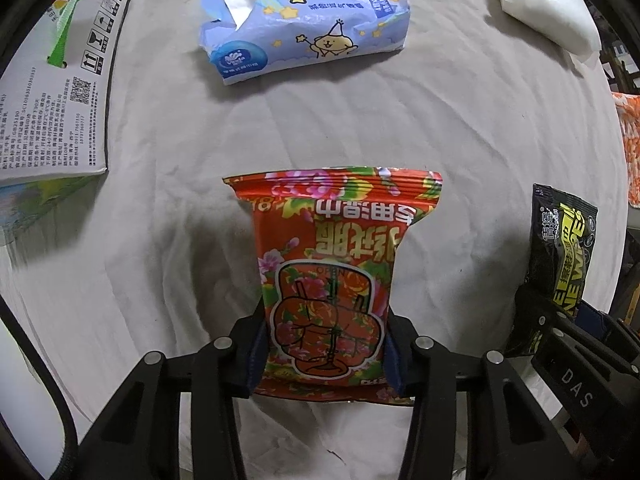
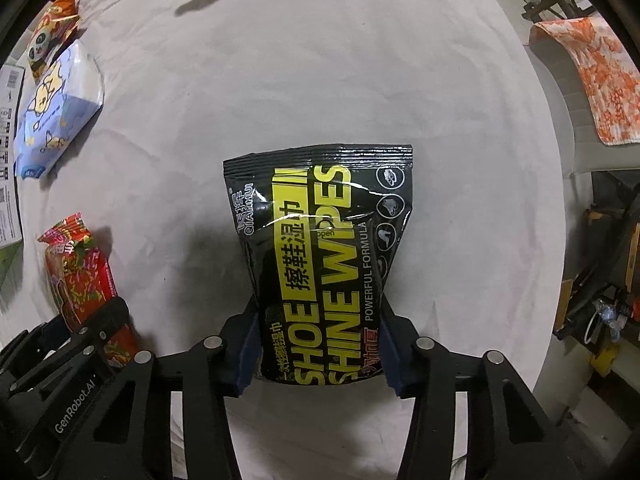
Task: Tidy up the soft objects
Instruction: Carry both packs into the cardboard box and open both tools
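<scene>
- Left wrist view: left gripper was clamped on the lower part of a red floral wipes pack, blue-padded fingers pressing both side edges.
- The pack pointed away from the camera over the grey cloth-covered table; its shadow fell on the cloth to the left, but contact with the cloth could not be judged.
- Ahead, well apart, a blue tissue pack with cartoon bears lay on the cloth; a white soft pack lay at far right.
- A printed carton sat at the left edge.
- The right gripper showed at right, holding a black shoe-wipes pack.
- Right wrist view: right gripper was closed on the black shoe-wipes pack, fingers gripping its lower sides, sealed end pointing away.
- The red floral wipes pack appeared at left in the left gripper.
- The blue tissue pack lay far left; an orange patterned cloth hung off-table at right.
</scene>
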Motion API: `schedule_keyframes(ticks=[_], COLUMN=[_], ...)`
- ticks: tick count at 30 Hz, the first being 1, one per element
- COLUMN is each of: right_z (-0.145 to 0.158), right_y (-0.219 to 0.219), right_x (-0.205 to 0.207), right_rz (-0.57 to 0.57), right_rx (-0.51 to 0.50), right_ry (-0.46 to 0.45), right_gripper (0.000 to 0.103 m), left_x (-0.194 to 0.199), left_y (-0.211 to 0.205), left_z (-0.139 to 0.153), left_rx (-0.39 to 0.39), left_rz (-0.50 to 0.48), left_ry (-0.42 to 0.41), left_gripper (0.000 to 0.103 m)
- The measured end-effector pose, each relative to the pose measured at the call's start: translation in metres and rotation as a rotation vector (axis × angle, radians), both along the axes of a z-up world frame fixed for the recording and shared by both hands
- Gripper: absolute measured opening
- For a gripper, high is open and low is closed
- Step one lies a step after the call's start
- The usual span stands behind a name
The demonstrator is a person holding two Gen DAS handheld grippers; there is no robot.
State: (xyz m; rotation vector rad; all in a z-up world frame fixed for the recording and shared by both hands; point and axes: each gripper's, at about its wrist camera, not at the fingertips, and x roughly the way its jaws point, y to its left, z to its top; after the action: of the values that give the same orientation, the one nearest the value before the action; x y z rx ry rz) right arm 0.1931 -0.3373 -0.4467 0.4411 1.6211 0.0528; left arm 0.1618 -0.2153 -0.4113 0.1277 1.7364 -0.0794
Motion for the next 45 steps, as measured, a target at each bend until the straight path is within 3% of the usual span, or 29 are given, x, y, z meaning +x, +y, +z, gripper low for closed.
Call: schedule_keyframes(ticks=[11,17,24,30,35,41,45], right_z=[0.017,0.051,0.103,0.151,0.181,0.167,0.160], right_y=[-0.040,-0.070,-0.072,-0.036,0.019,0.084,0.144], right_x=[-0.041,-0.057,-0.060,-0.053,-0.029,0.016,0.069], right_rz=[0.001,0.012,0.039,0.091,0.151,0.222,0.228], right_rx=[0.013,0.001,-0.003,0.033,0.050,0.080,0.081], right_ry=[-0.045,-0.108,-0.186,-0.256,-0.308,-0.323,-0.302], right_gripper=[0.050,0.050,0.050,0.050,0.050,0.050,0.050], left_x=[-0.026,-0.036,-0.040,-0.018,0.017,0.071,0.109], left_y=[0.005,0.013,0.040,0.083,0.152,0.233,0.279], left_z=[0.042,0.088,0.157,0.215,0.247,0.244,0.226], left_rx=[-0.046,-0.098,-0.162,-0.209,-0.218,-0.164,-0.153], left_rz=[-0.003,0.007,0.028,0.060,0.099,0.143,0.189], left_ry=[-0.051,-0.118,-0.231,-0.294,-0.326,-0.344,-0.320], left_gripper=[0.043,0.043,0.043,0.043,0.043,0.043,0.043])
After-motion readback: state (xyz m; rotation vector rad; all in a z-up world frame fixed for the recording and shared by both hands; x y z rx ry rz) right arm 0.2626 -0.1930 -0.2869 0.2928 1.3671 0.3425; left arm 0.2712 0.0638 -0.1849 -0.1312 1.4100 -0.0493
